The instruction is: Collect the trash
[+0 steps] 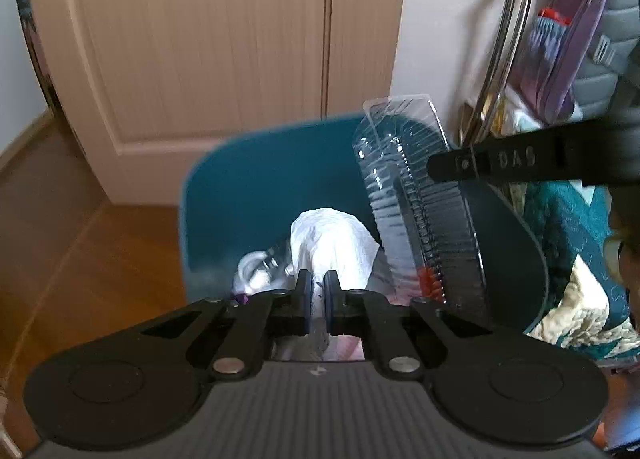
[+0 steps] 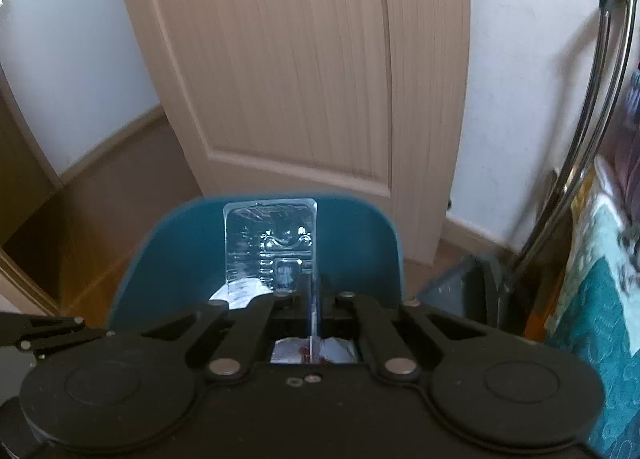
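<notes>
Left tool (image 1: pixel 318 301): over the near rim of the bin, pointing down into it; blue pads (image 1: pixel 307 299) close together with a narrow gap, white tissue showing through the gap; whether anything is pinched, cannot tell.
Right tool (image 2: pixel 314 295): clenched on the edge of the clear ribbed plastic clamshell tray (image 2: pixel 270 247), held edge-on between the fingers.
Clear ribbed plastic clamshell tray: upright inside the bin, its top reaching about rim height, leaning along the bin's right wall in the left wrist view (image 1: pixel 408 199); a red smear near its lower end.
Teal rounded plastic waste bin (image 1: pixel 256 179): on the wooden floor, open at the top, just in front of the door; also filling the middle of the right wrist view (image 2: pixel 180 251).
Crumpled white tissue paper (image 1: pixel 336 243): at the bottom of the bin, beside the tray's lower end.
Clear crushed plastic wrapper (image 1: pixel 260 263): at the bottom of the bin, left of the tissue; blurred.
Beige panelled wooden door (image 1: pixel 208 43): behind the bin.
Brown wooden floor (image 1: pixel 80 251): left of the bin.
Chrome tube frame (image 1: pixel 516 31): leaning against the white wall, right of the bin.
Purple and grey backpack (image 1: pixel 580 27): hanging beyond the frame, at the far right.
Teal patterned cloth (image 2: pixel 604 299): right of the bin.
</notes>
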Demonstrator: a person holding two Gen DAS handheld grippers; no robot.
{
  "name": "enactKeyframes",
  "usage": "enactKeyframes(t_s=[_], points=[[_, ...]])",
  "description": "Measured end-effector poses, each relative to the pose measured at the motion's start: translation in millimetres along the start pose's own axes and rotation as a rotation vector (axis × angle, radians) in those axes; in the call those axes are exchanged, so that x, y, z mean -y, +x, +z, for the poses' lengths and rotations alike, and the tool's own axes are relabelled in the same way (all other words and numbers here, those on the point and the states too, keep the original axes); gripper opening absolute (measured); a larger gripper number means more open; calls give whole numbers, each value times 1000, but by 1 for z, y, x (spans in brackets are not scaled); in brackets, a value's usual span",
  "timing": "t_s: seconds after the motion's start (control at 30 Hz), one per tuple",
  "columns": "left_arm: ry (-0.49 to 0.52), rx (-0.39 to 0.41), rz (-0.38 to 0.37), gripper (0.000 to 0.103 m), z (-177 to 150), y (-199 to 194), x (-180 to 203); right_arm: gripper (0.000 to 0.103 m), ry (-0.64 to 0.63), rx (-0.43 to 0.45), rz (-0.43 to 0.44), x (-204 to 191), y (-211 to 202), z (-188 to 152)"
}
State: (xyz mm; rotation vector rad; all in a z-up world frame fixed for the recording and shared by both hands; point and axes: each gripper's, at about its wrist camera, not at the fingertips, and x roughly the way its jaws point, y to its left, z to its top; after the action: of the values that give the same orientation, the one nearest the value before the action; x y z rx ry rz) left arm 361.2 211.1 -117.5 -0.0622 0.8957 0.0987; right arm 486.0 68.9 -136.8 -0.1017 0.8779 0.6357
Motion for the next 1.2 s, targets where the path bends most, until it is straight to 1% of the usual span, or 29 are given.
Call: enactKeyframes(t_s=[0.07, 0.13, 0.27, 0.4, 0.5, 0.63, 0.73, 0.77, 0.8, 0.83, 1.07, 1.2], points=[[-6, -30, -3, 7, -1, 9, 2, 2, 0, -30, -3, 1, 8, -5], [-12, -62, -17, 7, 0, 18, 6, 10, -9, -53, -21, 1, 13, -10], [-14, -85, -30, 7, -1, 26, 15, 16, -31, -74, -43, -2, 16, -14], [-39, -103, -51, 8, -1, 21, 13, 17, -38, -76, -43, -4, 6, -15], [-57, -101, -56, 8, -7, 15, 12, 18, -37, -71, -36, -4, -7, -14], [-70, -84, -57, 9, -8, -4, 11, 22, -41, -54, -27, -6, -33, -15], [-69, -64, -66, 11, -10, -25, 9, 26, -33, -33, -15, -4, -56, -17], [-65, -58, -68, 11, -10, -32, 9, 28, -30, -28, -10, -3, -63, -18], [-60, -51, -68, 11, -11, -39, 10, 32, -28, -21, -5, -3, -72, -18], [-54, -45, -67, 11, -8, -41, 16, 33, -26, -11, 0, -2, -81, -19], [-38, 26, -76, 11, -11, -100, 28, 34, -16, 55, 38, -6, -145, -30], [4, 65, -70, 11, -15, -132, 36, 34, -14, 88, 67, -7, -179, -41]])
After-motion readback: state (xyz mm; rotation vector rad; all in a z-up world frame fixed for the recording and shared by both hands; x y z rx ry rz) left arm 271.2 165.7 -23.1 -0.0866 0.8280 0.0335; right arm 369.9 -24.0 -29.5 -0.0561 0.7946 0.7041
